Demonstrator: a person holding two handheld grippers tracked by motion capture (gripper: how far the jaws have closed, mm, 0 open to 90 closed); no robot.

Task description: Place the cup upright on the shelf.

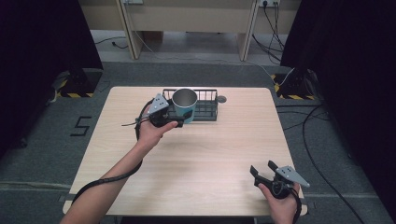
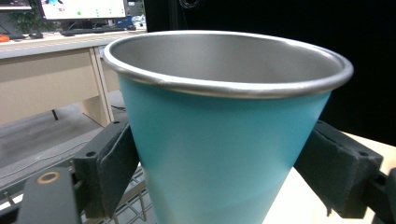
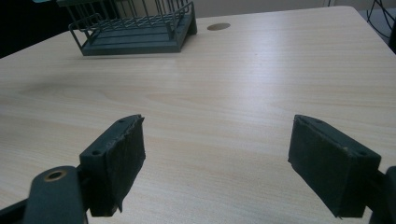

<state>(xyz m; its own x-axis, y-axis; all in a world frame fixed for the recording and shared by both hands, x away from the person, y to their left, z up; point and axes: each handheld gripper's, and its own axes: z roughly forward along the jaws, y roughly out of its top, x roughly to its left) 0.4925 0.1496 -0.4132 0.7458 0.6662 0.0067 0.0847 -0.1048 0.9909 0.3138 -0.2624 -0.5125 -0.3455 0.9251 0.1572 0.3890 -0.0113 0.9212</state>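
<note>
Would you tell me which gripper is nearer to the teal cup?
Left. The left gripper clamps the teal cup by the rack; the right gripper sits open at the table's near edge.

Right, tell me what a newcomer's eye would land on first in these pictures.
First comes the teal metal cup, gripped between the jaws of the left gripper and held up at the front edge of the dark wire rack on the far side of the table. Next comes the right gripper, with its jaws wide apart and nothing between them, at the near right corner of the table.
</note>
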